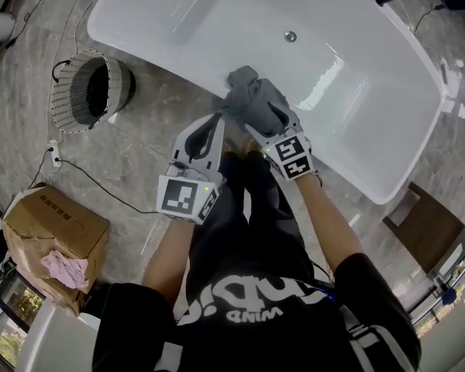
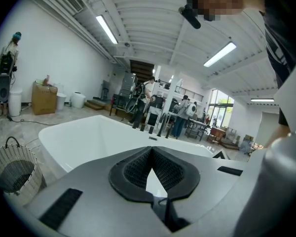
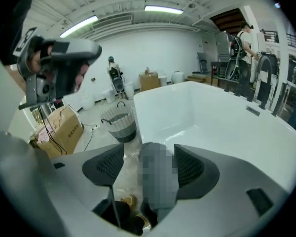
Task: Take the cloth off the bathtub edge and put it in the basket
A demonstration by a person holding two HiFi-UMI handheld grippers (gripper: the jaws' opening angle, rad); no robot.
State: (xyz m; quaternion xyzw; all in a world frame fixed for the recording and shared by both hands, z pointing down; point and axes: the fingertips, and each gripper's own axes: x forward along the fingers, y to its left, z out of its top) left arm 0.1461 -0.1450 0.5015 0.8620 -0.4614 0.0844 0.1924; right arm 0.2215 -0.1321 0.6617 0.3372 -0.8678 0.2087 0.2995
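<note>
A grey cloth [image 1: 252, 93] lies bunched on the near rim of the white bathtub [image 1: 217, 22]. My right gripper [image 1: 262, 116] reaches into it from the near side. In the right gripper view the jaws of the right gripper [image 3: 149, 149] stand wide open with the cloth [image 3: 158, 177] between them, leaning toward the right pad and clear of the left one. My left gripper [image 1: 218, 119] hovers just left of the cloth; the left gripper [image 2: 151, 151] is shut with its tips touching and nothing in them. The woven basket [image 1: 89, 91] stands on the floor to the left.
A cardboard box [image 1: 54, 235] with a pink rag sits on the floor at the near left, and a black cable [image 1: 93, 180] runs past it toward the basket [image 3: 119, 122]. A wooden stand [image 1: 422, 235] is at the right. Taps sit on the tub's far rim.
</note>
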